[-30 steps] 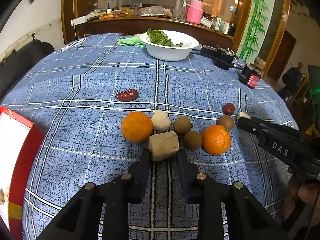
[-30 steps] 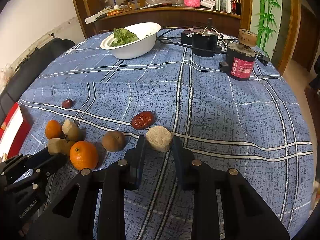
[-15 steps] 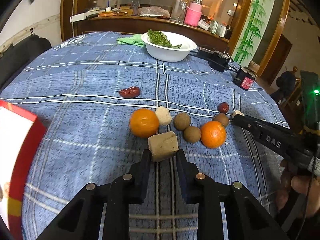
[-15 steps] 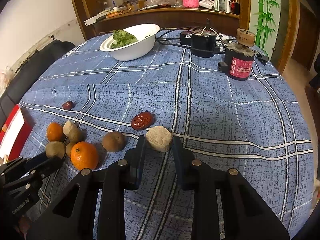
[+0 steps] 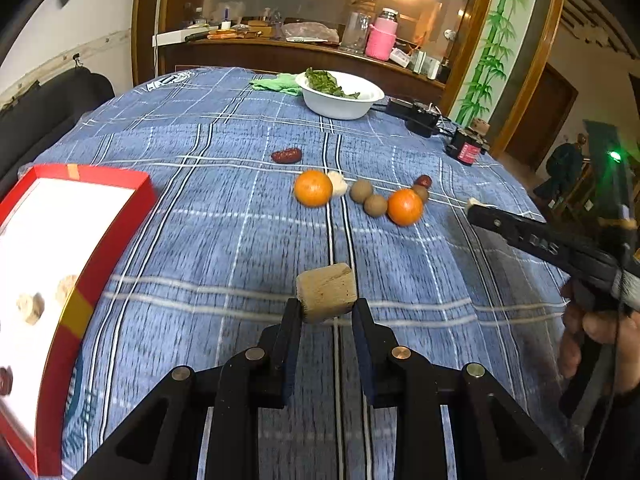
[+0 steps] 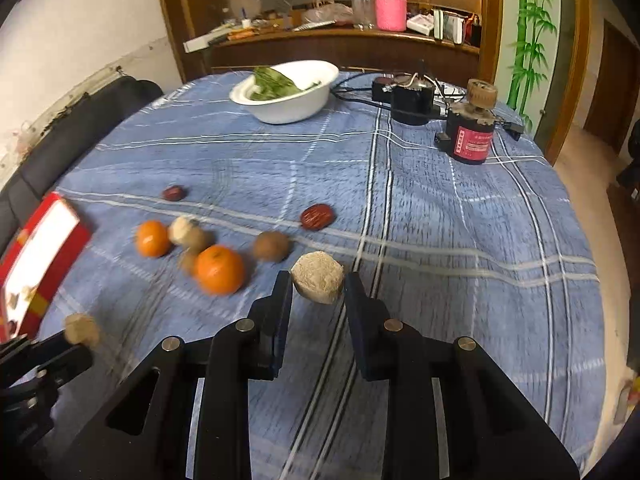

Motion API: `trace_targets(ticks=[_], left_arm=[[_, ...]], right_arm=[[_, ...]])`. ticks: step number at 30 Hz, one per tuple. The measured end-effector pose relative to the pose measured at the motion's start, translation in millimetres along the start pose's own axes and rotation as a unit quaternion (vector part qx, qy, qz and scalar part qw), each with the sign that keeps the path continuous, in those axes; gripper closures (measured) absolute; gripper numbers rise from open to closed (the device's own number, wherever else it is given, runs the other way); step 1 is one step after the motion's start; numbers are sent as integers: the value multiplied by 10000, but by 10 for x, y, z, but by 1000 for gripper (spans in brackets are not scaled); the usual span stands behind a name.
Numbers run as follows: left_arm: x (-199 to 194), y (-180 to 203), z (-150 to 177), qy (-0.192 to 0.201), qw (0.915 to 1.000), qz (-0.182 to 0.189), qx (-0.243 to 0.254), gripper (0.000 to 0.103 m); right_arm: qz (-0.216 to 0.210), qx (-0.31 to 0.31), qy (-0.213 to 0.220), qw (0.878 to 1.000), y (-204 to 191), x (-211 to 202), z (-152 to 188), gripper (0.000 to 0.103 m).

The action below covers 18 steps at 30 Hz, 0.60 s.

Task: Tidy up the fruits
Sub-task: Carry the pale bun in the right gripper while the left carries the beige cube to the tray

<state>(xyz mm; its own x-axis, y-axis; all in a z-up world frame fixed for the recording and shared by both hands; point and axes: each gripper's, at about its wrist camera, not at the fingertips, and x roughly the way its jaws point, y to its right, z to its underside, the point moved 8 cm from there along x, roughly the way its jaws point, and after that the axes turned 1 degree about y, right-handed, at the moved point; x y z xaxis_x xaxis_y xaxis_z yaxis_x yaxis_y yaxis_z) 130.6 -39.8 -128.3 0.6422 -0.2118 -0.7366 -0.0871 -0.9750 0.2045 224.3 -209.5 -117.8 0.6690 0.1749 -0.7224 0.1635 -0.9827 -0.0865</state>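
Note:
My left gripper (image 5: 326,309) is shut on a tan block (image 5: 326,291), held above the cloth and well short of the fruit row. That row holds two oranges (image 5: 313,188) (image 5: 405,207), several brown round fruits (image 5: 361,191) and a pale lump (image 5: 338,183), with red dates (image 5: 286,156) (image 5: 424,181) beside it. A red tray (image 5: 116,224) with a white floor lies at the left with a few pieces in it. My right gripper (image 6: 318,285) is shut on a round tan piece (image 6: 318,278), raised off the cloth beside a brown fruit (image 6: 271,245) and an orange (image 6: 220,269).
A white bowl (image 6: 316,98) of greens stands at the far side of the table. Black boxes with cables (image 6: 412,98) and a red-labelled cylinder (image 6: 470,138) sit far right. A dark sofa (image 5: 48,108) borders the left edge. A hand (image 5: 592,340) holds the right gripper.
My left gripper has drawn back from the fruit row with the tan block, and the red tray has come further into view. My right gripper has risen a little with its round piece.

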Motion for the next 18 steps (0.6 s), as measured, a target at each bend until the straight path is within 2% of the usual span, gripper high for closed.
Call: trace_targets(ticks=[8,18], left_arm=[[-312,-57,228,118,9998,182,19,78],[-608,-320,342,328,9992,133,-203,78]], right_arm=[[-145,-32,159,9998,-267,-585,456,78],[-563,-276,142,9979,-870,-812,770,78]])
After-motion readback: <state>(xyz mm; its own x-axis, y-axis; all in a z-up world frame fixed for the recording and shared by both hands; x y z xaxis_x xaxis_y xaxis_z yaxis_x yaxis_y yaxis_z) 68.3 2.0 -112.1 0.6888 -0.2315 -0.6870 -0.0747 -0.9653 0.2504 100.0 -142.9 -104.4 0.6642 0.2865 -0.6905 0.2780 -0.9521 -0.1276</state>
